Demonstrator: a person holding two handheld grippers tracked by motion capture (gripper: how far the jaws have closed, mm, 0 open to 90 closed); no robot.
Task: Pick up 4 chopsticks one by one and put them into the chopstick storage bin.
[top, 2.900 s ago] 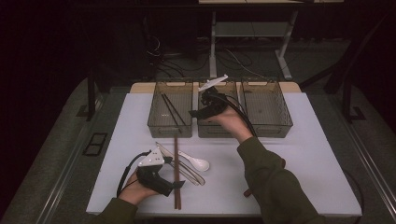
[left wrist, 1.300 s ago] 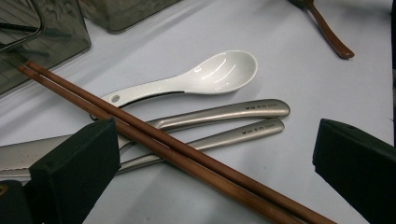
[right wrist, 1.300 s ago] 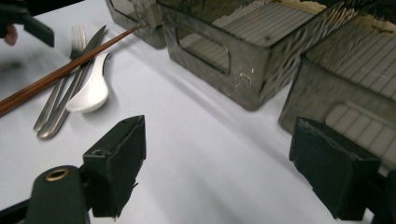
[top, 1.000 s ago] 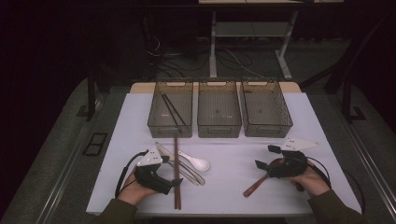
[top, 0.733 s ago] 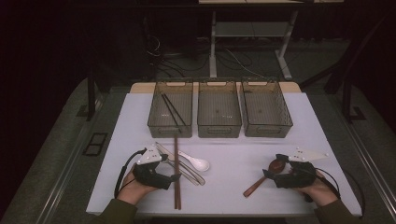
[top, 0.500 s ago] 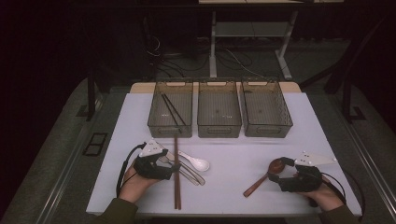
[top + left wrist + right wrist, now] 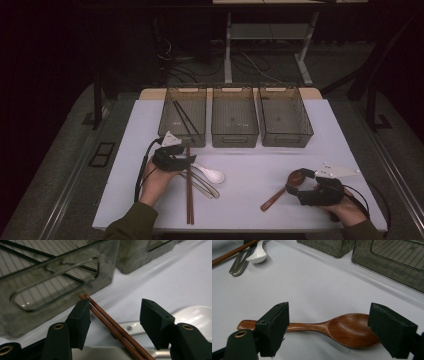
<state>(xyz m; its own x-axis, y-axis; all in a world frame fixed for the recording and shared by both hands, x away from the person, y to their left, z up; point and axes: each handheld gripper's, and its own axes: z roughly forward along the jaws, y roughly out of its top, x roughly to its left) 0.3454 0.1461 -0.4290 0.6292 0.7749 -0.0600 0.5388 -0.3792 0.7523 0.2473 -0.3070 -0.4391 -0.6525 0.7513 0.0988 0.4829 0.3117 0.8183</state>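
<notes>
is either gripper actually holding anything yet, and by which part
Nothing is held yet. The left gripper, jaws just closing, straddles the pair of brown wooden chopsticks near their tips. The right gripper stands open around the brown wooden spoon.

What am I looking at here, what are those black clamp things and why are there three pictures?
A person sits at a white table holding a hand-operated two-jaw gripper in each hand. The high view looks down from above. The other two come from cameras riding on each gripper, looking along its black jaws.

The left gripper has just been closing its jaws around a pair of brown chopsticks, though the pads don't press on them yet. The right gripper stands open over a wooden spoon, not gripping it. A white spoon lies nearby. Behind stand three clear bins; the left one holds dark chopsticks.
</notes>
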